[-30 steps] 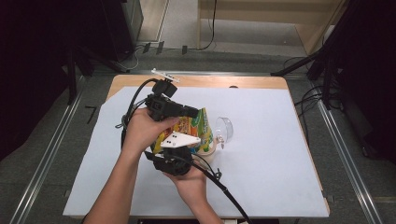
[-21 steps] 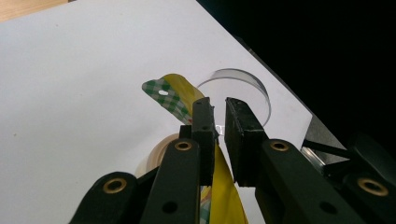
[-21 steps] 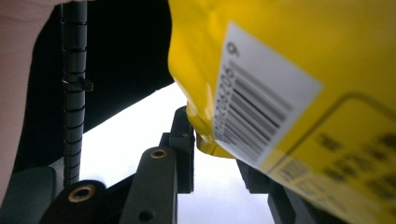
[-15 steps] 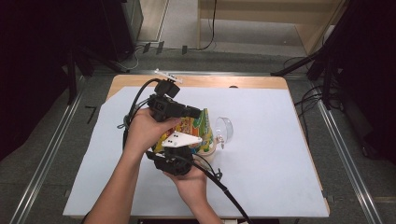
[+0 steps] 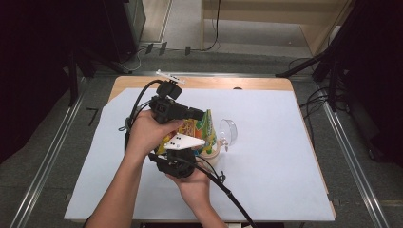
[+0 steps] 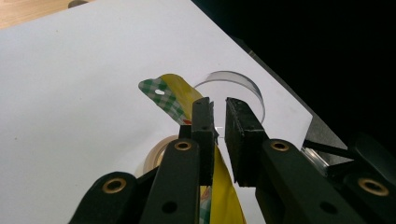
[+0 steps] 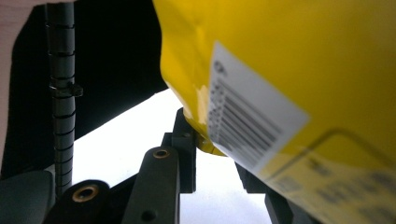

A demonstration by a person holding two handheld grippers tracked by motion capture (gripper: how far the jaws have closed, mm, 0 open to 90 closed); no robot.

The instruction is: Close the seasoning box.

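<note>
High view shows left hand-held gripper and right hand-held gripper both clamped on the snack bag, seemingly mid-tear; next, pull apart.

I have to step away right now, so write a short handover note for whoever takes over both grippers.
Left gripper: jaws nearly closed on the top edge of the yellow snack bag.
Right gripper: pinching the bag's lower corner.
The bag is held up above the white sheet, with a tape roll and a clear round lid beside it.
Done: bag gripped at both ends.
Left: probably opening it, not yet torn.
</note>
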